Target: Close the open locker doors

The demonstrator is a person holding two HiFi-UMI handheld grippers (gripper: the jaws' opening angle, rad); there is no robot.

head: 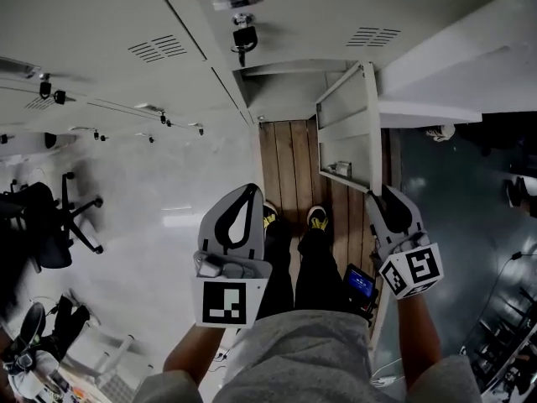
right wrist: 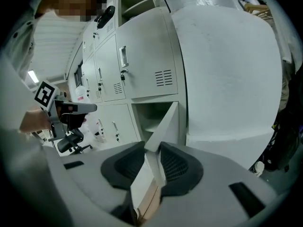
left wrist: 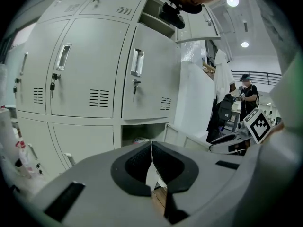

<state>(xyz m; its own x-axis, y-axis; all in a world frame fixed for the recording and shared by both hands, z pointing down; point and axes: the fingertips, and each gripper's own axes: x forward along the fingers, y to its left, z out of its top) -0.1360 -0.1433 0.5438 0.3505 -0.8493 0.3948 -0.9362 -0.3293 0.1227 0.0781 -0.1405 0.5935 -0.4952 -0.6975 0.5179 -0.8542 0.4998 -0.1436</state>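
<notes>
Now, the right gripper (right wrist: 152,148) has its fingers apart w/ the edge of the low open locker door (head: 346,128) showing in the gap, so I'd push that edge slow & straight back to the lockers (head: 126,23), & keep the left gripper (left wrist: 151,144), fingers together, clear.

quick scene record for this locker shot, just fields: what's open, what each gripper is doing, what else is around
setting: bank of grey lockers above a wooden floor
open door: lower locker door, swung out toward the person
open spaces: lower compartment; upper compartment
left gripper: fingers together, nothing between them
right gripper: fingers apart, door's edge lined up in the gap; contact cannot be told
nearby: office chair; bystander in the background
</notes>
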